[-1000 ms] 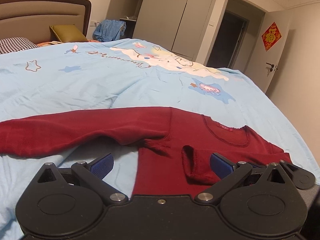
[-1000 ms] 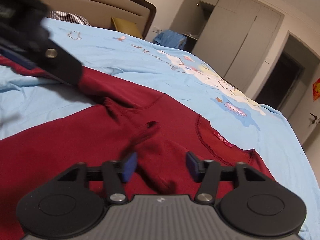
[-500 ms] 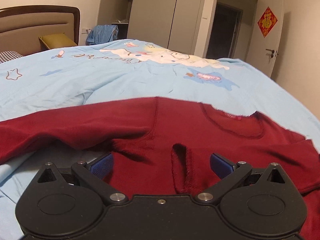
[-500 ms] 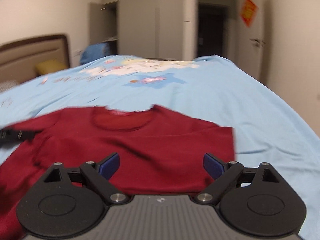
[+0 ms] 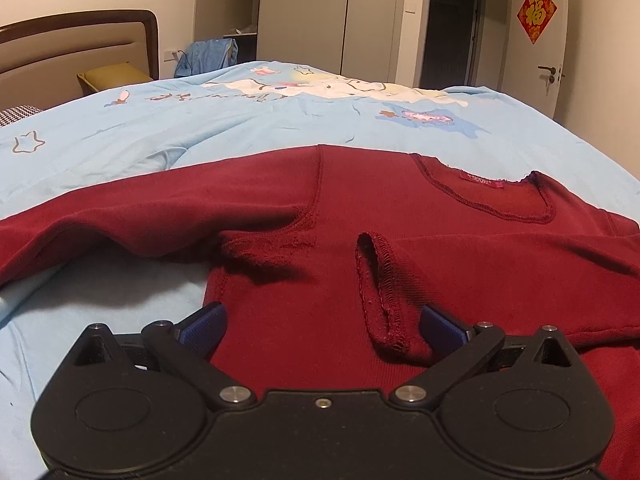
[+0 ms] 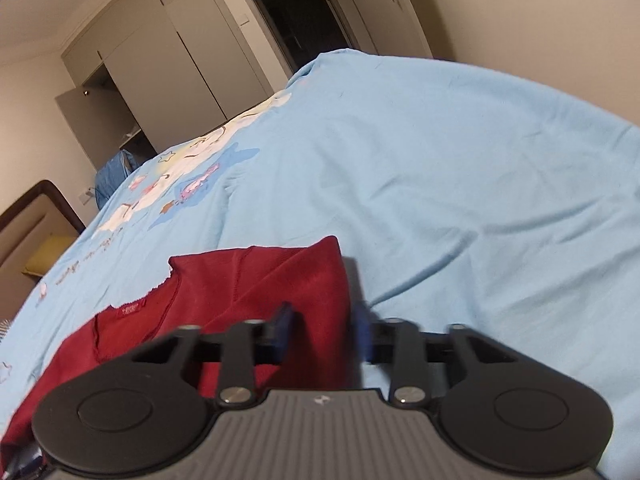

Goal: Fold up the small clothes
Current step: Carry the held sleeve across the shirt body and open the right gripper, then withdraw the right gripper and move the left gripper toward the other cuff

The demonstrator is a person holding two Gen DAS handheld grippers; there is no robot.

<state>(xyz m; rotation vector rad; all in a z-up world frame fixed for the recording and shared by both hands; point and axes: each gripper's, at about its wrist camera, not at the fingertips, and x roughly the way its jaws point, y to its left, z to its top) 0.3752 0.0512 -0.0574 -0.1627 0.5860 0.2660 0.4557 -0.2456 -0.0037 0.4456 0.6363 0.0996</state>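
Note:
A small dark red long-sleeved top lies flat on the light blue bedspread. One sleeve is folded across the chest, its cuff lying between my left fingers. The other sleeve stretches out to the left. My left gripper is open wide, low over the top's body. In the right wrist view my right gripper has its jaws narrowed around the folded shoulder edge of the top. The picture is blurred there, so I cannot tell whether the pads press the cloth.
A bed headboard and an olive pillow are at the far left. Grey wardrobes, a dark doorway and a white door stand beyond the bed. Blue clothes lie by the wardrobe.
My right gripper swung from the chest to the top's right shoulder edge, opened wide on the way, then narrowed around the fold. My left gripper shifted right over the body and stayed open.

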